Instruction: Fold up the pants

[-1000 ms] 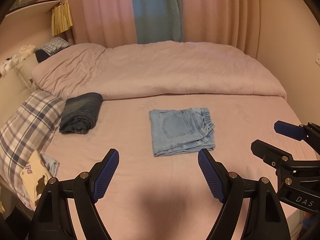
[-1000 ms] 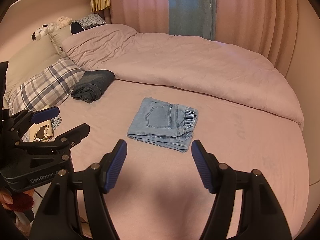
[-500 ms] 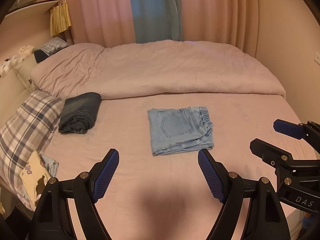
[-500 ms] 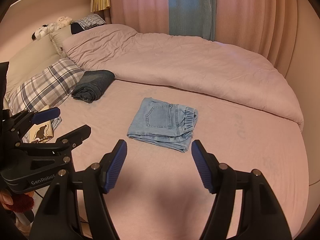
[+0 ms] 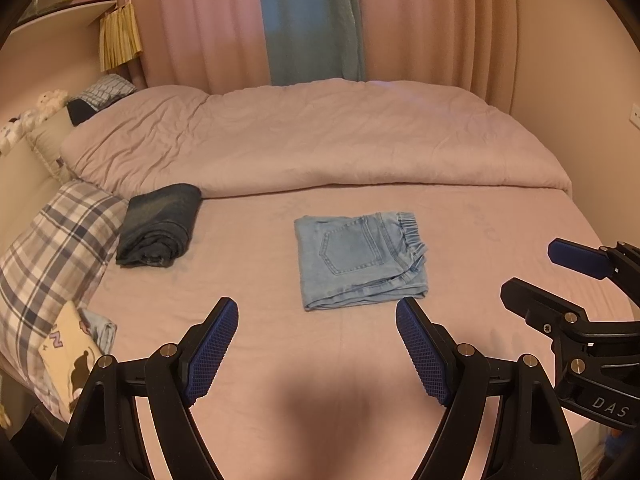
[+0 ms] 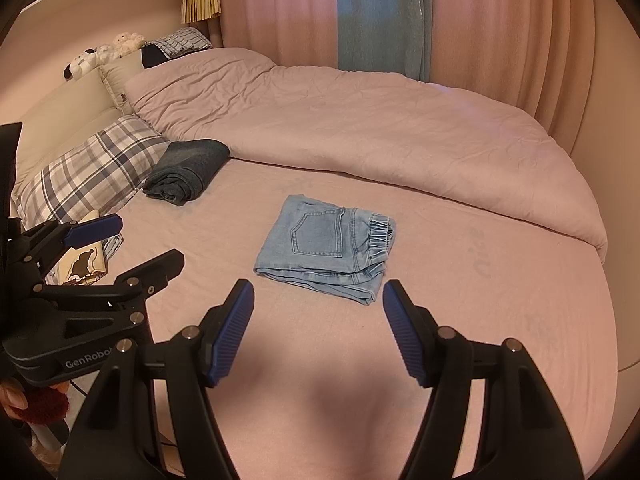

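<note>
Plaid pillow [image 5: 52, 248], rolled dark jeans [image 5: 160, 226]

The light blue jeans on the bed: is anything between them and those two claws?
Nothing visible: only bare pink sheet separates the folded light blue denim jeans from the open left gripper and right gripper.

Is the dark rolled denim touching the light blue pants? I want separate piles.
No: the dark rolled denim lies beside the plaid pillow, with bare sheet between it and the light blue pants.
</note>
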Demonstrator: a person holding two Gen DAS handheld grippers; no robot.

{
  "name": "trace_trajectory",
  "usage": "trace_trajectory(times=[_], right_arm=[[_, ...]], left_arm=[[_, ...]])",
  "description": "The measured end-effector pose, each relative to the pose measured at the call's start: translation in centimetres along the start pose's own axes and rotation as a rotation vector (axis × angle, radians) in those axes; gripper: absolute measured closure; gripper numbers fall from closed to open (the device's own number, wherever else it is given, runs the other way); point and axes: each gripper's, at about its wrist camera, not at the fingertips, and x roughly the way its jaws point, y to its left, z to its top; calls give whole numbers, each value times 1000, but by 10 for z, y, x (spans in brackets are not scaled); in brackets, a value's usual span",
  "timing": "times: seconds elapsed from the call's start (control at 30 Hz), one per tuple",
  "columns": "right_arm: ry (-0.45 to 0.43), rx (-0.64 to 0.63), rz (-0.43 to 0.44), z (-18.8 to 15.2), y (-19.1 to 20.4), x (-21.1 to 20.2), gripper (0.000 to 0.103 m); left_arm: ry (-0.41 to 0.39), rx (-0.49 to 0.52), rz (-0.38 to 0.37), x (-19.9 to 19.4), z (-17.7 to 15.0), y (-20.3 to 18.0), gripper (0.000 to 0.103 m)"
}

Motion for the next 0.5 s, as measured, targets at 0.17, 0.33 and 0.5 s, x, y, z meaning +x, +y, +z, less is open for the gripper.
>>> trace_trajectory(times=[0.17, 0.33, 0.5], right_arm=[[0, 0, 0, 0, 0, 0, 36], [1, 2, 0, -1, -1, 0, 36], [2, 1, 1, -2, -1, 1, 36]], left_arm=[[4, 3, -3, 1, -1, 1, 21], [6, 1, 0, 3, -1, 2, 22], [5, 3, -3, 3, 0, 1, 22]])
